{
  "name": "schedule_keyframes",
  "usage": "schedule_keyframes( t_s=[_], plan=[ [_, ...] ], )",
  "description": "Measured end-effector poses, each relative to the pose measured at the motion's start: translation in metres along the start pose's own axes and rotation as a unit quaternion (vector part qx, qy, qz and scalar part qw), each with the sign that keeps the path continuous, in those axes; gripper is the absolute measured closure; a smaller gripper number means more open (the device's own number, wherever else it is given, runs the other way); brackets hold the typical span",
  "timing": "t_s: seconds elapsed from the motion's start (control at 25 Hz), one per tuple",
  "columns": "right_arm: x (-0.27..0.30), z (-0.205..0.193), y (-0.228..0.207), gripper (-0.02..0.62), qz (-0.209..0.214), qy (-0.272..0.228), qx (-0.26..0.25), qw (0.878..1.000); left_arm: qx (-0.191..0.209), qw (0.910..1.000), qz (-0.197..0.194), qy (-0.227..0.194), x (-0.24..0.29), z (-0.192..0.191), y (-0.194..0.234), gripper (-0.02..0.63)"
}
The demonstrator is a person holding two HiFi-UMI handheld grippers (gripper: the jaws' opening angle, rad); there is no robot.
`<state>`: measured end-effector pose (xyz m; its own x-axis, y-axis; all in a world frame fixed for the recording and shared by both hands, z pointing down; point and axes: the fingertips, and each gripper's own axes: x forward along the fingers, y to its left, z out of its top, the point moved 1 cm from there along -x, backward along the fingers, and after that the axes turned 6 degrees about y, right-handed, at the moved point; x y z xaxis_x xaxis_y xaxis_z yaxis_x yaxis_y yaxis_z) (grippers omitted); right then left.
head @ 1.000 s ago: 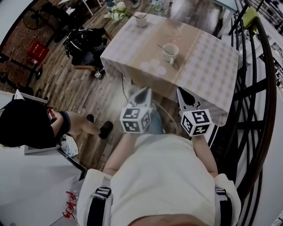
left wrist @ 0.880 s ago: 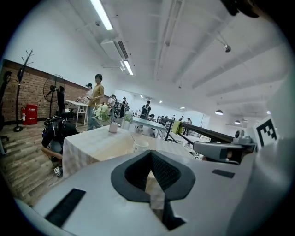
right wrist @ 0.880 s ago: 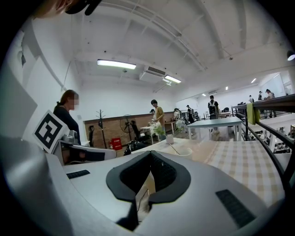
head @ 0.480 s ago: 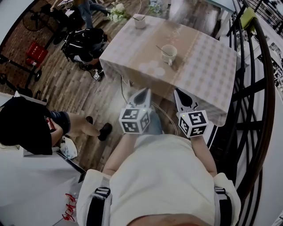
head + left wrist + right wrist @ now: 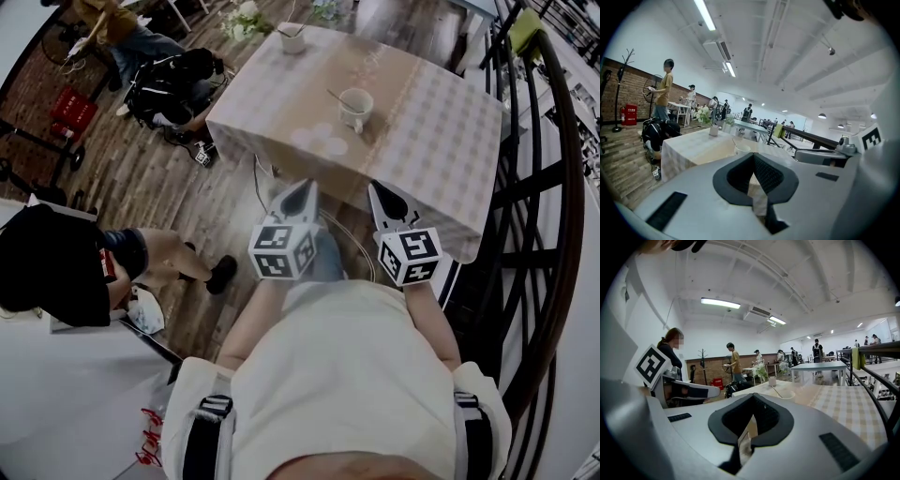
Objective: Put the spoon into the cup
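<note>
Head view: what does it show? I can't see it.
A white cup with a spoon in it sits on a checked-cloth table. Nearer, the person holds the left gripper and right gripper, both shut and empty, short of the table.

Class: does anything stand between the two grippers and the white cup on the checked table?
Nothing visible does. Only bare checked tablecloth lies between the left gripper, the right gripper and the white cup, which already shows a spoon handle.
</note>
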<state>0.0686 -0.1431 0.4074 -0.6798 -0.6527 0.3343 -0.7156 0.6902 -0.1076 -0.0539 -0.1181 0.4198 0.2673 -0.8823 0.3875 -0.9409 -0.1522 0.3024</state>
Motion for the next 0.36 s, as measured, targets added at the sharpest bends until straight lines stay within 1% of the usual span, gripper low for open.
schedule_keyframes(
  t_s=[0.36],
  plan=[
    [0.003,0.0033,-0.0004,0.597,0.002,-0.005,0.002,1.0,-0.006,1.0,0.002,0.0,0.0008,0.0024,0.0054,0.603]
  ],
)
